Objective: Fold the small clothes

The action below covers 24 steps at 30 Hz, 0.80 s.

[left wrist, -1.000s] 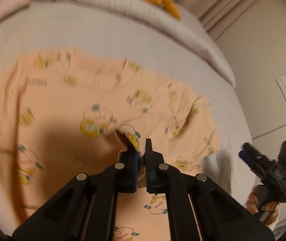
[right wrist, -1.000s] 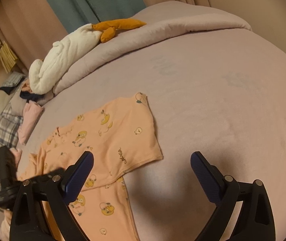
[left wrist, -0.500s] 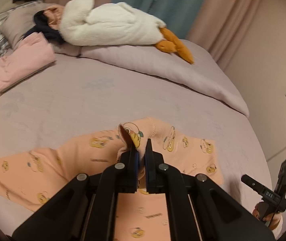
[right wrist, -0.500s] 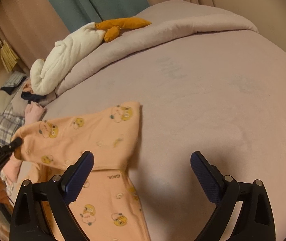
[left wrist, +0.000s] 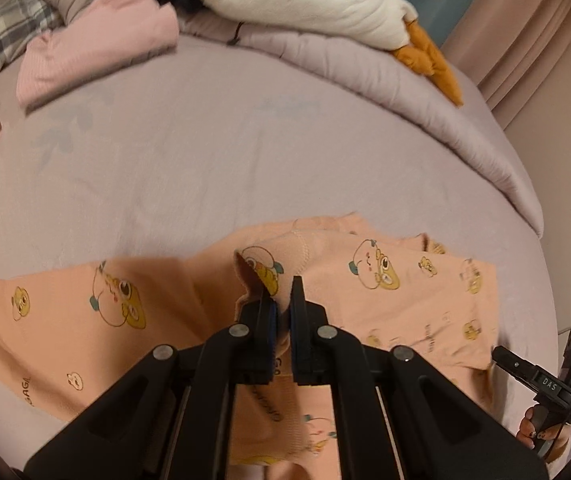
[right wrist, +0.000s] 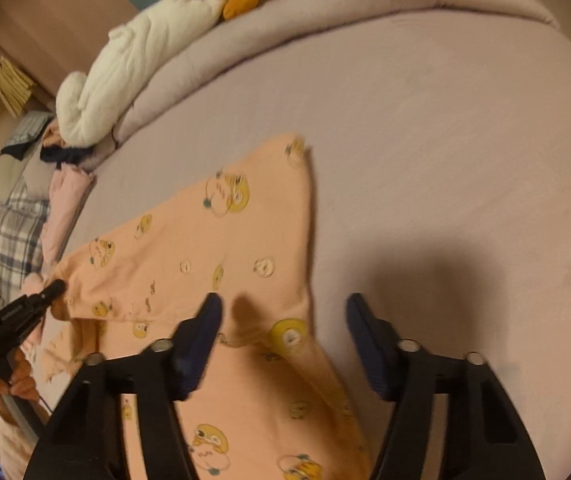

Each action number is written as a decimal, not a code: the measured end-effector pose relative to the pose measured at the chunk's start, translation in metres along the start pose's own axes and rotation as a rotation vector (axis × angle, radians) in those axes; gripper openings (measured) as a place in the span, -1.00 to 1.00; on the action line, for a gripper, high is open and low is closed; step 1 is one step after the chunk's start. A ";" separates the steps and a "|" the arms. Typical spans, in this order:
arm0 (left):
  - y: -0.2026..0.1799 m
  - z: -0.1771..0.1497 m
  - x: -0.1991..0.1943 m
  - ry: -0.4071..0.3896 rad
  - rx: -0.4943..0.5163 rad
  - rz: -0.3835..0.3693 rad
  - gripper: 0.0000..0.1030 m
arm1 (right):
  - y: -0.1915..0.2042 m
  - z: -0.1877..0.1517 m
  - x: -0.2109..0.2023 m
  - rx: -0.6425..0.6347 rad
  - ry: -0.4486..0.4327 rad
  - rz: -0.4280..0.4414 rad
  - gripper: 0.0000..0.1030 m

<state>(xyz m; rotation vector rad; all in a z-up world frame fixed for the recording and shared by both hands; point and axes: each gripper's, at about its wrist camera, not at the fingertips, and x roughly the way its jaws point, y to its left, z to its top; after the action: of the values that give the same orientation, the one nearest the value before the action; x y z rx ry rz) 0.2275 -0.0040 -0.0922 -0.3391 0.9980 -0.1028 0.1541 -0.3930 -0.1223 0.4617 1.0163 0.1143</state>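
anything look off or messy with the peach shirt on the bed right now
Nothing damaged. The peach shirt lies mid-fold, so it looks uneven: the left tool pinches a bunched edge, while the right tool is closing over the fabric.

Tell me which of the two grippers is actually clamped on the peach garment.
The left gripper: its jaws pinch a raised fold of the peach garment. The right gripper is closing, pads not yet pressing cloth.
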 end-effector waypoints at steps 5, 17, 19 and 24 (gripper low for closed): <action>0.011 -0.002 0.011 0.025 -0.017 0.002 -0.90 | 0.005 -0.003 0.009 -0.045 0.027 -0.076 -0.78; 0.020 0.000 0.015 0.040 -0.043 0.001 -0.84 | 0.005 -0.003 -0.004 -0.123 -0.006 -0.187 -0.83; 0.023 0.000 0.010 0.037 -0.053 -0.004 -0.84 | 0.003 -0.005 0.004 -0.124 0.007 -0.201 -0.83; 0.038 0.001 -0.027 -0.003 -0.093 -0.014 -0.28 | 0.006 -0.004 -0.001 -0.135 -0.011 -0.244 -0.83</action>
<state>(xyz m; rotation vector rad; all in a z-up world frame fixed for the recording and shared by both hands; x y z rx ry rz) 0.2108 0.0387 -0.0827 -0.4307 0.9994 -0.0683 0.1513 -0.3869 -0.1209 0.2128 1.0395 -0.0379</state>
